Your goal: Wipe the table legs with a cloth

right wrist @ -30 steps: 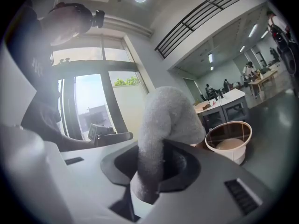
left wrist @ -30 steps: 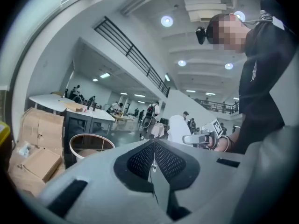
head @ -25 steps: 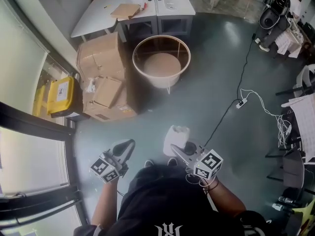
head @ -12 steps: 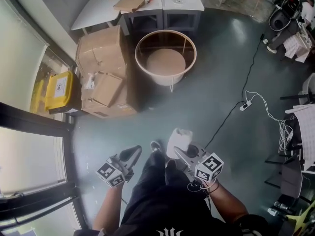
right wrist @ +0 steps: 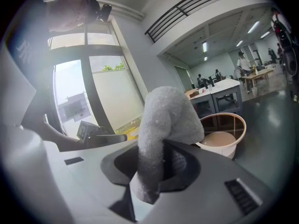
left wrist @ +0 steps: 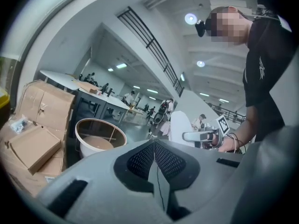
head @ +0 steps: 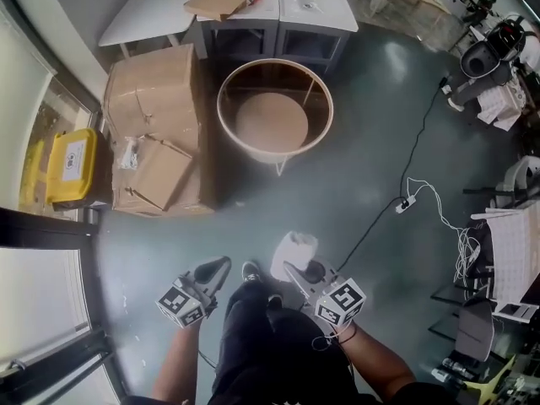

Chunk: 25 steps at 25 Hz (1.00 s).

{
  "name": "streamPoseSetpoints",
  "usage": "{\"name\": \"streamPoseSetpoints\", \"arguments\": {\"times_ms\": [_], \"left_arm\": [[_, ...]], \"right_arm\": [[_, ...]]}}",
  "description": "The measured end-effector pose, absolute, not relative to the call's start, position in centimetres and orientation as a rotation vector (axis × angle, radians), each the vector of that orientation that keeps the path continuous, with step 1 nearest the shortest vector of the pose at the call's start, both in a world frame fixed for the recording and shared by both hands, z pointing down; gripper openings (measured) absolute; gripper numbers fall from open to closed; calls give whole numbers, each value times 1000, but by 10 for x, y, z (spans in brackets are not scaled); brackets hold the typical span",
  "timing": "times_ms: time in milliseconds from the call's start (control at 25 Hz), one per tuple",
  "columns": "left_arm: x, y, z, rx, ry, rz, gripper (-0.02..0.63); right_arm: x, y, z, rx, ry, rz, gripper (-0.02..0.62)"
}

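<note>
My right gripper [head: 297, 270] is shut on a white fluffy cloth [head: 292, 252], which bulges up out of its jaws; in the right gripper view the cloth [right wrist: 164, 125] fills the middle, clamped at my right gripper [right wrist: 156, 169]. My left gripper [head: 216, 267] is shut and empty, its jaws meeting in a thin seam at my left gripper [left wrist: 156, 155]. A round wooden table with a raised white rim [head: 275, 121] stands on thin pale legs [head: 281, 168] ahead of me, well beyond both grippers. Its legs are mostly hidden under the top.
Stacked cardboard boxes [head: 156, 137] and a yellow case [head: 72, 165] lie left of the round table. White desks [head: 253, 7] stand behind it. A power strip and cable [head: 403, 202] cross the grey floor on the right. My shoes [head: 251, 272] show between the grippers.
The view has advanced toward the round table, which now sits nearer and more central. Both grippers keep their states; the cloth stays in the right one.
</note>
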<state>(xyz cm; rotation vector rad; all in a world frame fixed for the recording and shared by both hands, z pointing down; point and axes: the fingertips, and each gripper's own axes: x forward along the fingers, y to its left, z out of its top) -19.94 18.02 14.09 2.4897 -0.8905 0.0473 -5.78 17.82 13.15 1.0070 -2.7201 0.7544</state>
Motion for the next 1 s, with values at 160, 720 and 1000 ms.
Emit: {"name": "streamPoseSetpoints", "arguments": {"times_ms": [160,720,1000], "left_arm": [[-212,126,185,2486,-924,32,5],[-141,-45,394,2464,-1216,93,5],[-125,-105,517,2464,-1287,35,5]], "right_arm": [[-67,123,175,1075,-2673,698,87],[-40,-44,411,1058,-2714,653,87],[-51,-103,551,1001,-2738,567,87]]}}
